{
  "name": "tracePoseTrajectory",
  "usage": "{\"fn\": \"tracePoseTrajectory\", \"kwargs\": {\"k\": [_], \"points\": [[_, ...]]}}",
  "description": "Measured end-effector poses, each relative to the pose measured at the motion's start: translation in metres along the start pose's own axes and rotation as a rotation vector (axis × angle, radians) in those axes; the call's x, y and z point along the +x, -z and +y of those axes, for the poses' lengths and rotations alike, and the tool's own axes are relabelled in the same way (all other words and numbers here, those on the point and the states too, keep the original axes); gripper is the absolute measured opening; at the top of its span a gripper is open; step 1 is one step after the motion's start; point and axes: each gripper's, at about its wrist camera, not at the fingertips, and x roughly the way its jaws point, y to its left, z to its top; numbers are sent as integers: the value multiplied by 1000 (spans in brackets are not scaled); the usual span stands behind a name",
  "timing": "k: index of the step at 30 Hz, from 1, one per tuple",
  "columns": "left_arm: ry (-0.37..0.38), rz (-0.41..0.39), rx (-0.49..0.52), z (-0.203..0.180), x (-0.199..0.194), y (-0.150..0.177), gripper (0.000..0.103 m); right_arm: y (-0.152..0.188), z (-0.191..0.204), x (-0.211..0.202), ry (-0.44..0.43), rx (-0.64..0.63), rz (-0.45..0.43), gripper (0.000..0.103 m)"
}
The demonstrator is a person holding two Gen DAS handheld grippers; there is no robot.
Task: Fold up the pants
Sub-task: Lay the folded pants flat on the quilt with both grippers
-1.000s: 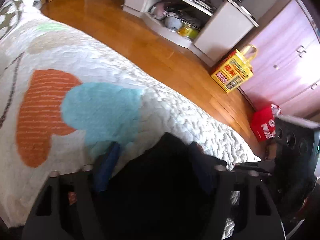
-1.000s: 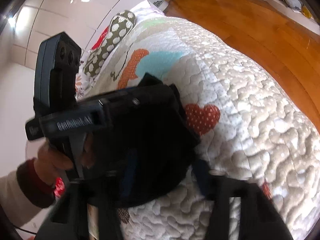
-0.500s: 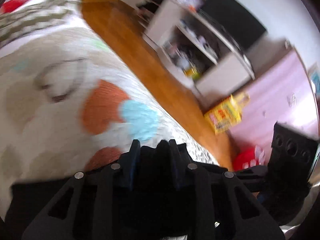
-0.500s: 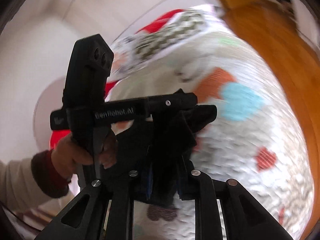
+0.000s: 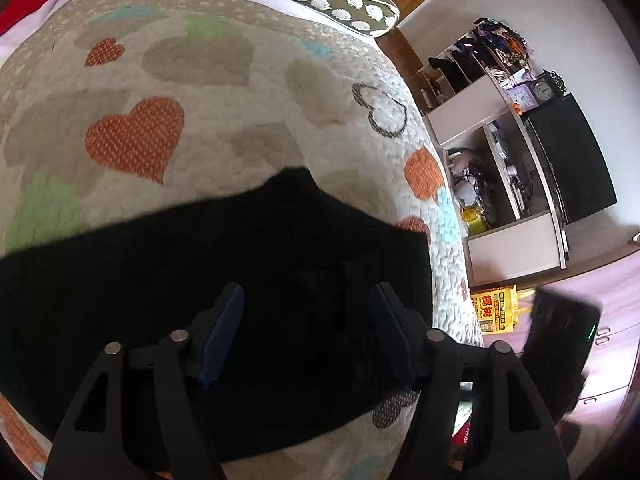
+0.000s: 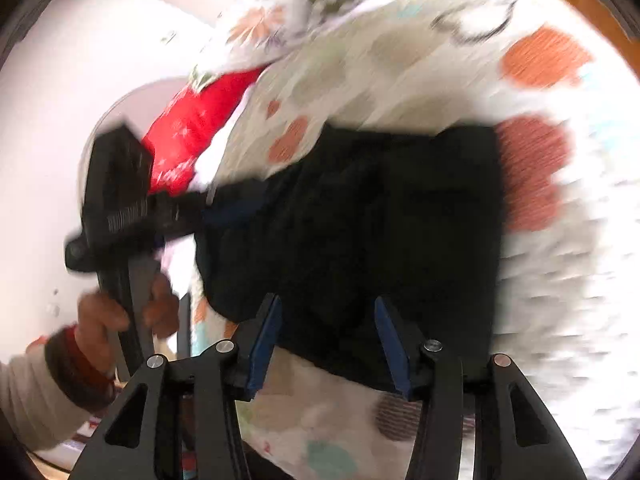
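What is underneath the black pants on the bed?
The black pants lie on the heart-patterned quilt, which shows all around them. An orange heart is partly tucked under their edge. Whatever pattern lies beneath the middle of the fabric is covered.

Both views are brightly lit by soft daylight with no hard shadows. The left wrist view is mostly sharp, though the black pants (image 5: 224,264) read as a featureless dark mass. The right wrist view is heavily motion-blurred: the quilt (image 6: 560,280) smears into streaks and its white areas blow out. Fisheye curvature bends both pictures, with dark vignetting at the corners
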Motion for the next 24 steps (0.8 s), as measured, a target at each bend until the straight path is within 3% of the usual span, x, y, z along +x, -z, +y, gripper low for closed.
{"fn": "tracePoseTrajectory", "kwargs": {"k": [2, 6, 9, 11, 19, 24], "points": [[8, 4, 2, -3, 3, 6, 70, -17, -8, -9, 52, -6, -41, 52], [-36, 26, 34, -22, 27, 12, 70, -51, -10, 10, 117, -86, -49, 35], [-116, 29, 23, -24, 46, 14, 70, -59, -9, 45, 167, -140, 2, 31], [-169, 42, 16, -22, 59, 14, 70, -63, -18, 70, 225, -144, 81, 30], [-162, 39, -50, -18, 39, 18, 70, -46, 10, 37, 176, -140, 54, 34], [-186, 35, -65, -16, 23, 38, 70, -39, 39, 58, 134, -205, 91, 34]]}}
